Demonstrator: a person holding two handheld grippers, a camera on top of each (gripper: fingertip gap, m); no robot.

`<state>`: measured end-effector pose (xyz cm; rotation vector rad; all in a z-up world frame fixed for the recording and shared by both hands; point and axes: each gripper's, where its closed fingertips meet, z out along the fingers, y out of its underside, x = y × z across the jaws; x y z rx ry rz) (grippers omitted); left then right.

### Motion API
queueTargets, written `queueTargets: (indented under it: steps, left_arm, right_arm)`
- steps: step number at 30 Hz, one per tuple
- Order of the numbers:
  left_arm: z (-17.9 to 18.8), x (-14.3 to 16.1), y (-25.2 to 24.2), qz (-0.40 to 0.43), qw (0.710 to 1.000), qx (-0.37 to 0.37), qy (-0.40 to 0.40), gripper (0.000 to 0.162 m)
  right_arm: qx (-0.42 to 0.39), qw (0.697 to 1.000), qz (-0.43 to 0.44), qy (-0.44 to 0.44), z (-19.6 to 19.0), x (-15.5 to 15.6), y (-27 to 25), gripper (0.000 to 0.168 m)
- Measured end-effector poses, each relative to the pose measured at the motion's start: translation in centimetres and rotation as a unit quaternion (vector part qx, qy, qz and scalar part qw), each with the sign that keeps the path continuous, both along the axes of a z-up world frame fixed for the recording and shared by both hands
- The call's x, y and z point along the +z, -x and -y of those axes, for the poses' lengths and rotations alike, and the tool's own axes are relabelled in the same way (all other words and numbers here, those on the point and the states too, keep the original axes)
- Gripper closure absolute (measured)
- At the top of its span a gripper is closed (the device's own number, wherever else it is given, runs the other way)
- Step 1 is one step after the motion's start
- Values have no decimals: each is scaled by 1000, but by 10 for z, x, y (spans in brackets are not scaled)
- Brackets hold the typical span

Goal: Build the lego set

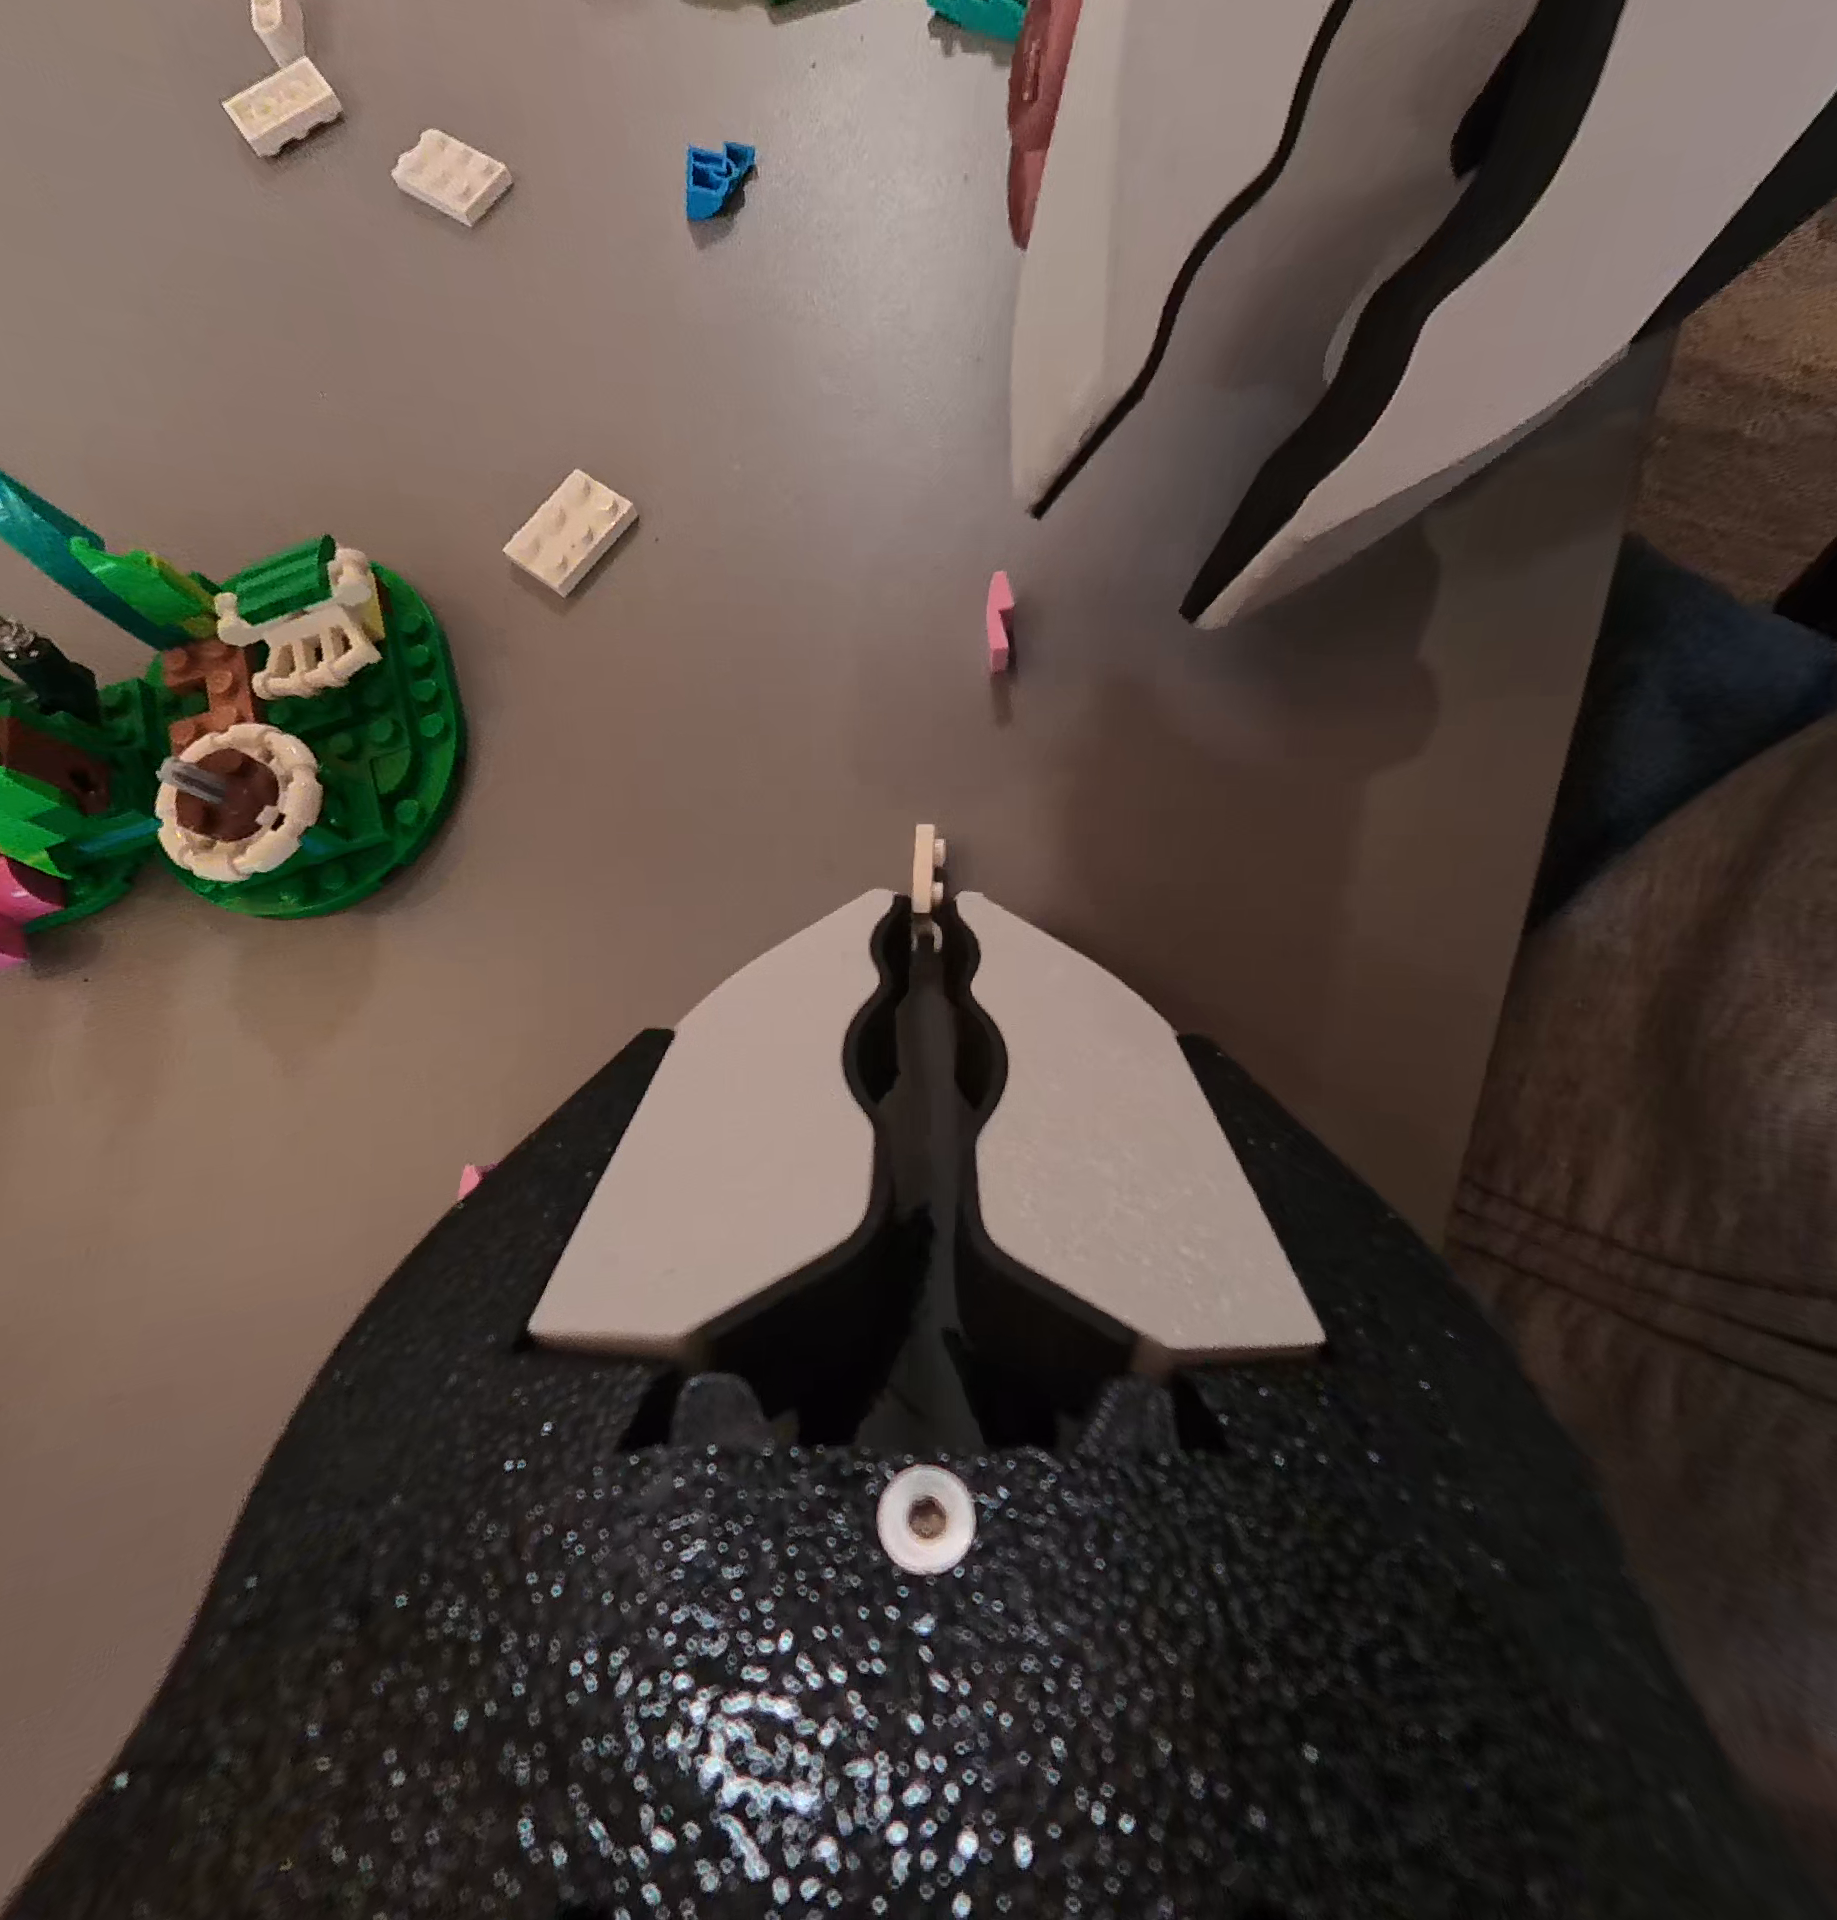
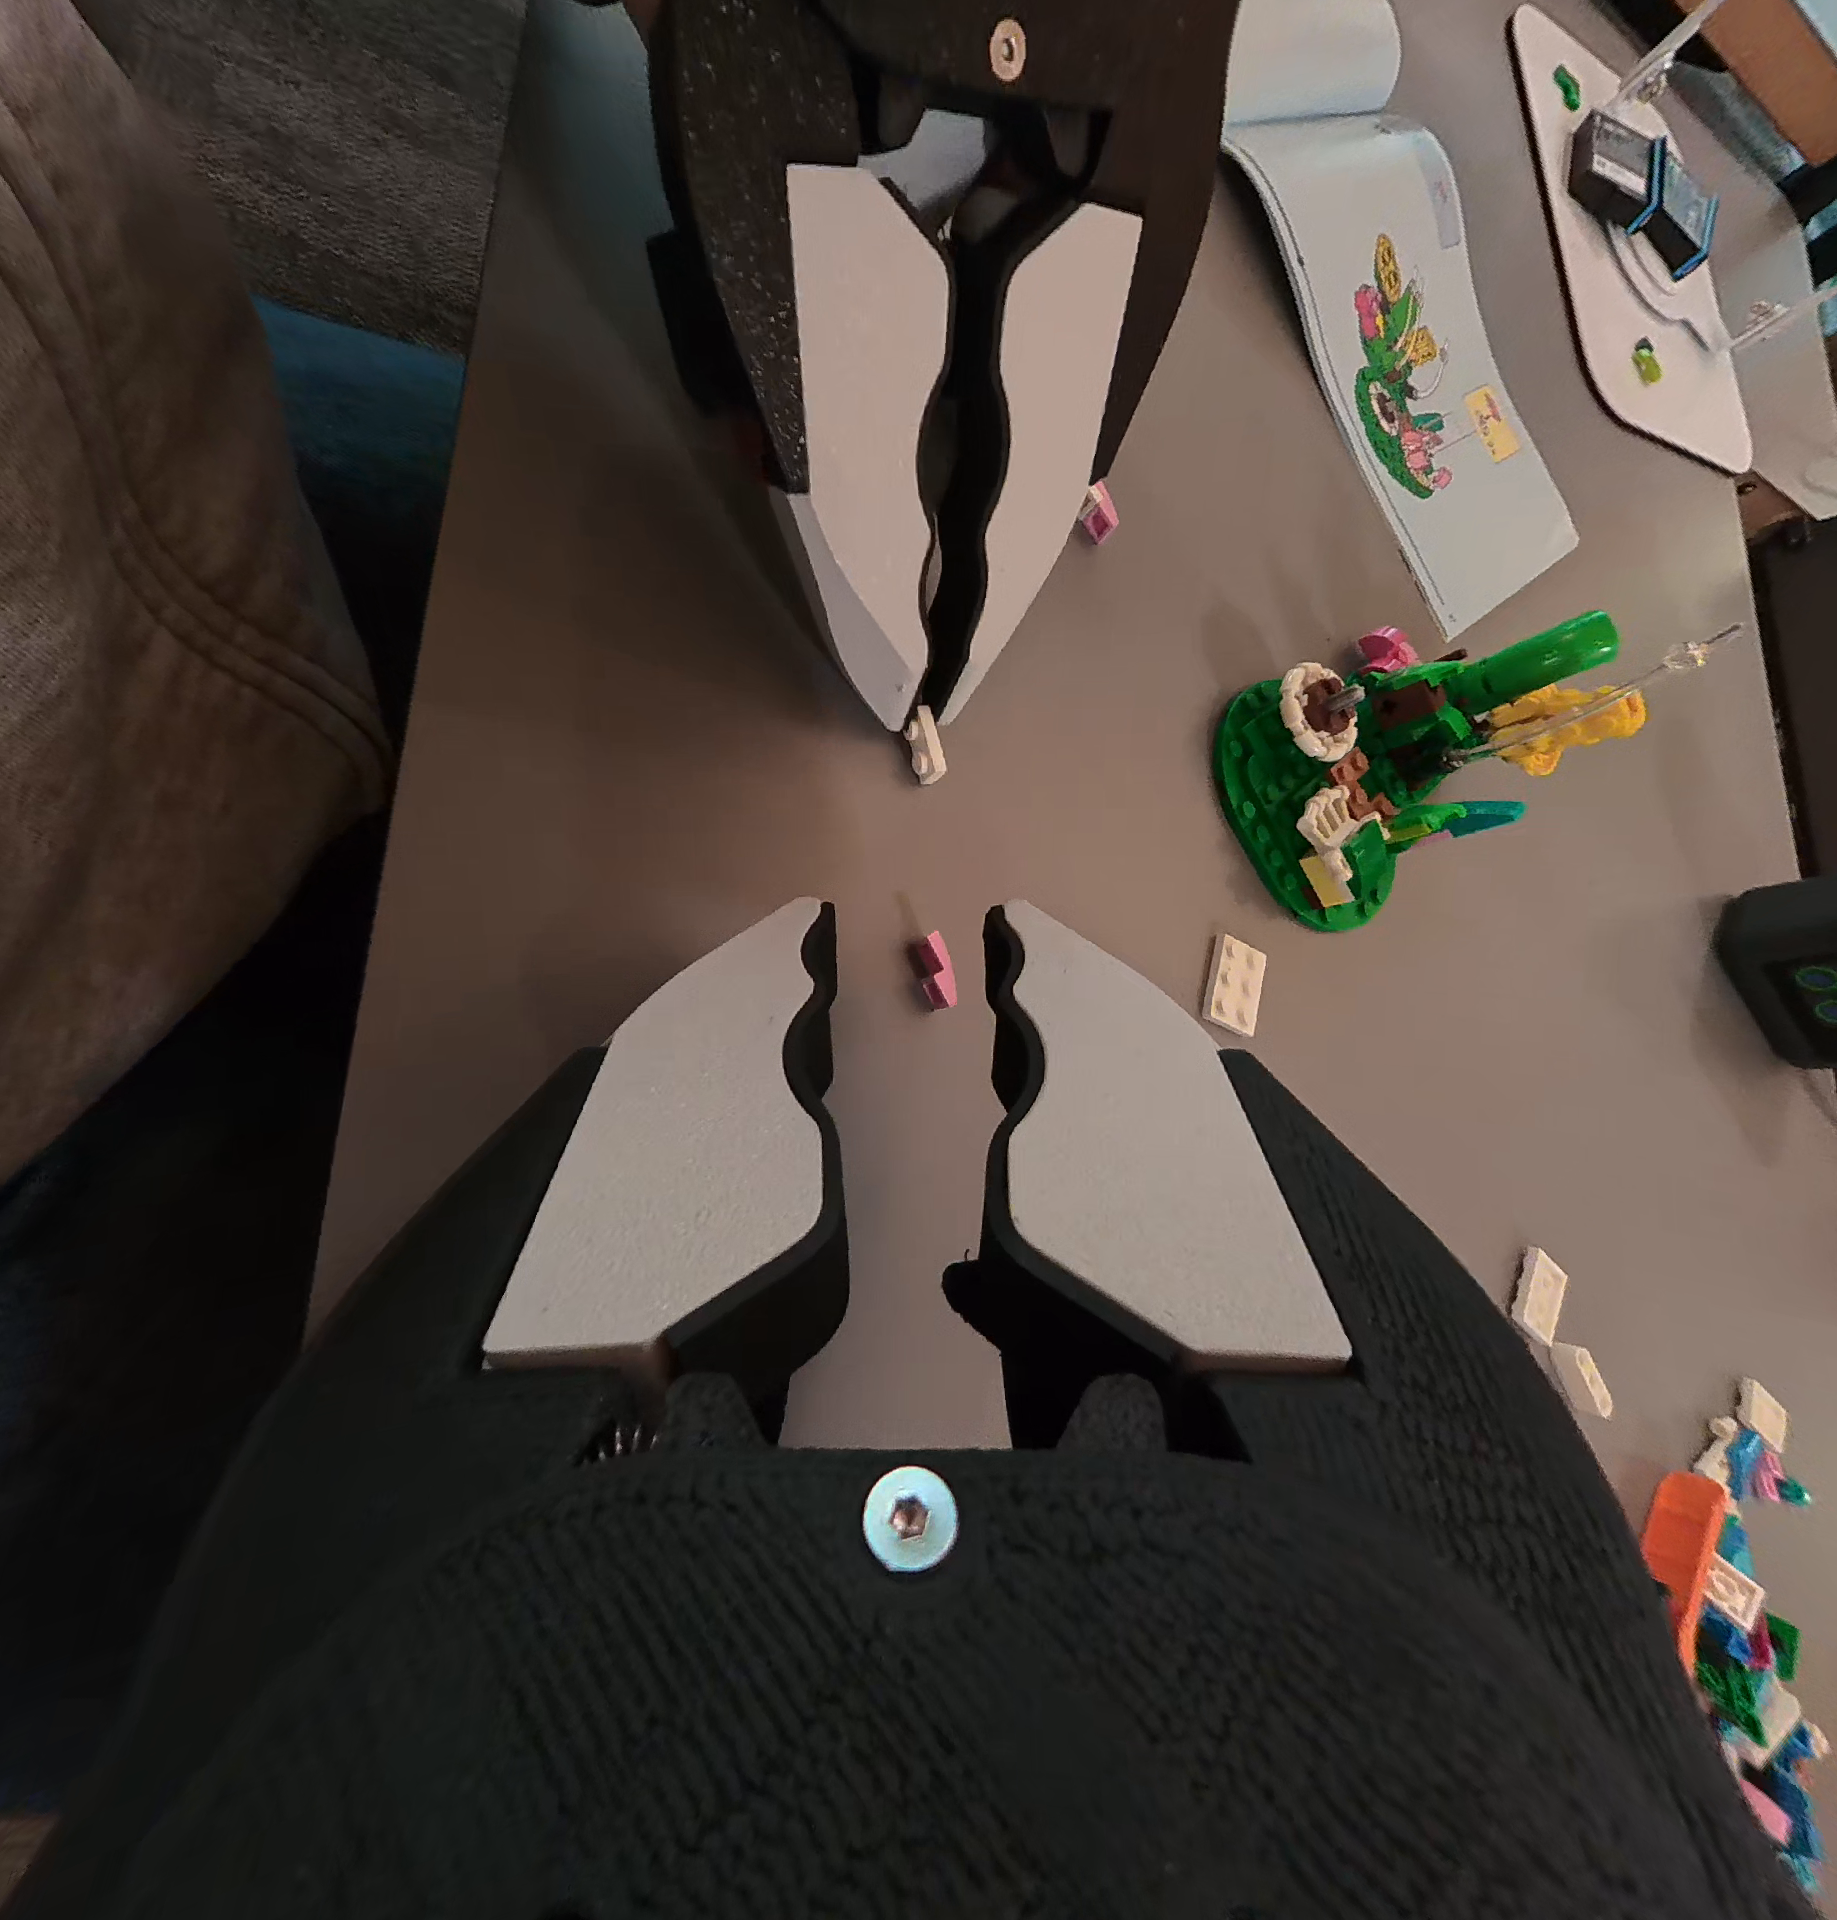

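Note:
My left gripper (image 1: 929, 902) is shut on a small cream plate (image 1: 928, 869), held on edge and sticking out past the fingertips. The right wrist view shows the same left gripper (image 2: 926, 717) pinching that cream plate (image 2: 924, 750) just over the grey table (image 2: 623, 727). My right gripper (image 2: 909, 920) is open above the table, with a small pink piece (image 2: 935, 971) lying between its fingers, touched by neither pad. That pink piece (image 1: 1000, 621) lies ahead of the left gripper. The green lego build (image 2: 1392, 769) stands to the right; it also shows in the left wrist view (image 1: 218, 738).
Loose cream plates (image 1: 571, 530) (image 1: 452, 175) (image 2: 1234, 984), a blue piece (image 1: 716, 179) and a second pink piece (image 2: 1098, 512) lie about. A pile of mixed pieces (image 2: 1735, 1621) is at the lower right. An instruction booklet (image 2: 1413, 364) lies at the far right. A person's clothed body (image 2: 114, 520) borders the table edge. My hands' fingertips stand some 6 centimeters from each other.

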<state>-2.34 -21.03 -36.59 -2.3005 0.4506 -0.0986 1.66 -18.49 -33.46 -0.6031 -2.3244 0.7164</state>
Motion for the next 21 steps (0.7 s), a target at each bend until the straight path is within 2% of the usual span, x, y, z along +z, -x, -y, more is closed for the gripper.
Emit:
queueTargets:
  steps: [5, 10, 12, 16, 19, 21]
  left_arm:
    - [-2, 6, 1, 3, 1000, 4, -19, 158]
    - [-3, 31, -12, 159, 986, 4, -47, 158]
    - [-2, 51, -18, 261, 963, -2, -71, 158]
    - [1, 94, -16, 468, 879, -5, -96, 158]
    - [4, 104, -14, 534, 840, -11, -91, 158]
    - [7, 108, -20, 559, 825, -28, -81, 159]
  right_arm:
    - [14, 999, -39, -28, 3, 1, 5, 142]
    - [45, 978, -182, -96, 11, 22, 17, 152]
    - [55, 960, -241, -131, 13, 32, 20, 153]
    - [75, 912, -352, -194, 22, 58, 26, 143]
    - [82, 877, -407, -242, 26, 73, 28, 143]
    - [84, 860, -425, -270, 27, 78, 30, 150]
